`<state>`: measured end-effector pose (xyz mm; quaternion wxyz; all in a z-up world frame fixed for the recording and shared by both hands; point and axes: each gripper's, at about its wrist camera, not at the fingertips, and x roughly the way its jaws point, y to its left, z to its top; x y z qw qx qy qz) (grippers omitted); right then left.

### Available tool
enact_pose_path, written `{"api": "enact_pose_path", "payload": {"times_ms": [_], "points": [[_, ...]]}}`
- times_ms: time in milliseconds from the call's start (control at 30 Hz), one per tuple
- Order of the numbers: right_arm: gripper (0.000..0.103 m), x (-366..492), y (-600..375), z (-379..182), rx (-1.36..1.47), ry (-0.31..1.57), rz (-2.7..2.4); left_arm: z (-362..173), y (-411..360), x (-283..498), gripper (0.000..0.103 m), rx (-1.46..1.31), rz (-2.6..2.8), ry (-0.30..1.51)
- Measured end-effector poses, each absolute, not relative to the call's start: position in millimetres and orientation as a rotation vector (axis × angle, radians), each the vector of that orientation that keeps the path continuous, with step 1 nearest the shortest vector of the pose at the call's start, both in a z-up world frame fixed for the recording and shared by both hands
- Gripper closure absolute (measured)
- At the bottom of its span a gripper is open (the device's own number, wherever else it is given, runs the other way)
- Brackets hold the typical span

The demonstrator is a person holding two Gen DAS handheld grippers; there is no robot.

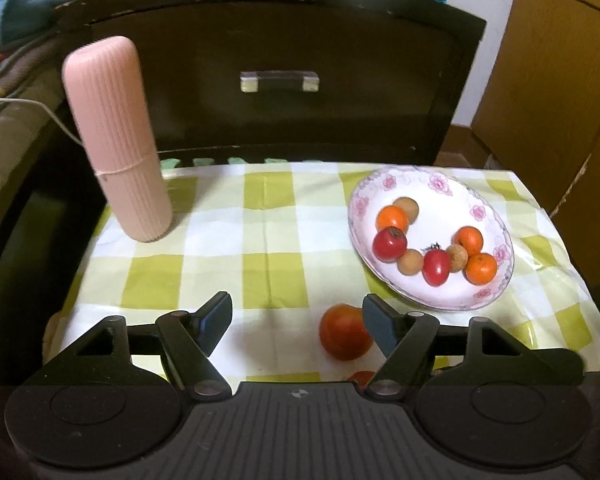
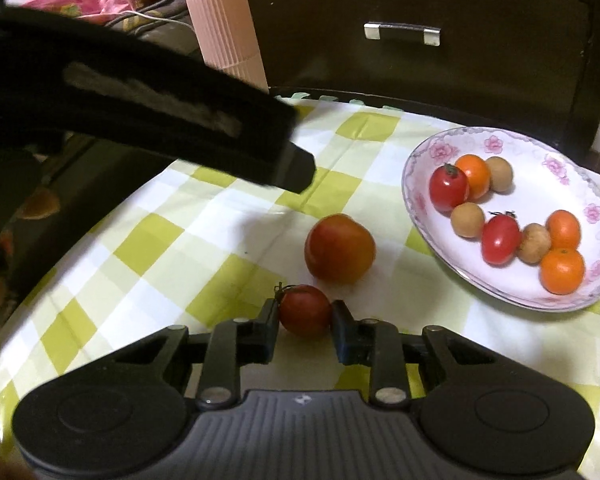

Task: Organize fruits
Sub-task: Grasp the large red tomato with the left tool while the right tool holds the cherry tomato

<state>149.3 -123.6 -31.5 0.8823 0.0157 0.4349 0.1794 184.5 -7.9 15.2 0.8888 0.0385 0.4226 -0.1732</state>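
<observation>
Right gripper is clenched on a cherry tomato: both pads touch its sides, and the fruit sits on the checked tablecloth between the fingertips. Its stem points away to the upper left in the right wrist view; the body is near round, so no long axis matters for the grip.

Left gripper is released and holds nothing. A larger tomato lies toward its right finger, partly hidden behind it, not centred between the jaws.

Flowered plate sits ahead and to the right of the right gripper, beyond the larger tomato. It already holds two cherry tomatoes, three small oranges and three brown round fruits, likely longans.

My read: next is lift and carry to the plate. The path runs forward-right, and the larger tomato lies just ahead of the held one, so lift clear first. Bare plate surface is at the near left edge.

Pink ribbed case stands well apart at far left, not relevant.
</observation>
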Motion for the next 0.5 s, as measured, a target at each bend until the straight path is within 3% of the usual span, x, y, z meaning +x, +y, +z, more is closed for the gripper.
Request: {"api": "enact_pose_path", "payload": {"times_ms": [500], "points": [[0.075,104,-180,0,0.127,0.929,0.301,-24,-45,190,0.027,0.143,-0.420,0.946]]}}
